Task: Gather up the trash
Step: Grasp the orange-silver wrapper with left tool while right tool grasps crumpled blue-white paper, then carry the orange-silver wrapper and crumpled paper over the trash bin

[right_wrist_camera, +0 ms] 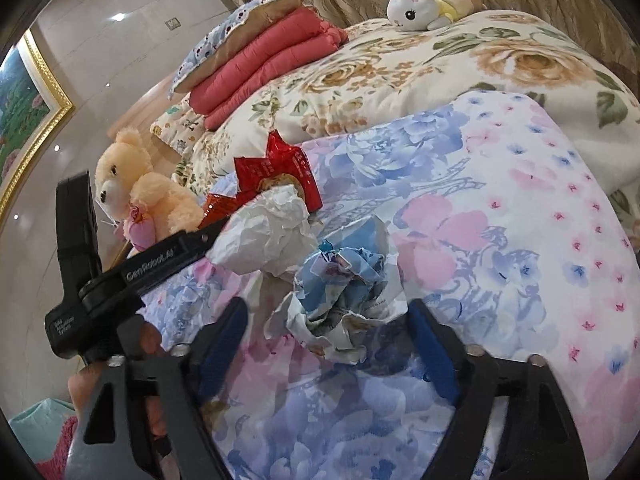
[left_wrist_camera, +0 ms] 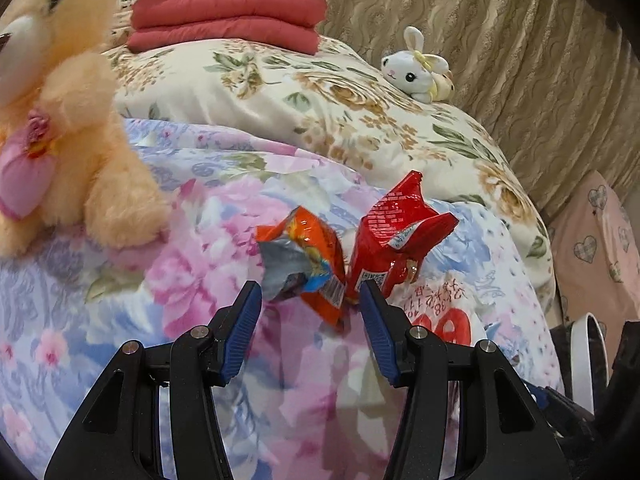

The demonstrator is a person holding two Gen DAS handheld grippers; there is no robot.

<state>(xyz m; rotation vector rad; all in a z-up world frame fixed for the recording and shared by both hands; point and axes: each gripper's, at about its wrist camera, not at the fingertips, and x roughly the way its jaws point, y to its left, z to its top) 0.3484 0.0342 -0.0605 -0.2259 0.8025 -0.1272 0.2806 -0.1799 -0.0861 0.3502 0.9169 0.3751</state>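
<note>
In the left wrist view, an orange snack wrapper point(left_wrist_camera: 310, 262) and a red snack wrapper point(left_wrist_camera: 396, 236) lie on the floral quilt point(left_wrist_camera: 192, 216). My left gripper point(left_wrist_camera: 310, 300) is open, its blue pads on either side of the orange wrapper's near end. In the right wrist view, a crumpled blue-patterned wrapper point(right_wrist_camera: 344, 288) and a crumpled white paper point(right_wrist_camera: 272, 232) lie on the quilt, with the red wrapper point(right_wrist_camera: 276, 168) behind them. My right gripper point(right_wrist_camera: 328, 320) is open, the blue wrapper just beyond its tips. The left gripper's body point(right_wrist_camera: 132, 268) shows at the left.
A peach teddy bear point(left_wrist_camera: 68, 140) sits at the left on the quilt. A white bunny plush point(left_wrist_camera: 416, 68) lies on the rose-print duvet point(left_wrist_camera: 320, 96). Folded red bedding point(left_wrist_camera: 228, 16) is stacked at the back. A curtain point(left_wrist_camera: 520, 52) hangs on the right.
</note>
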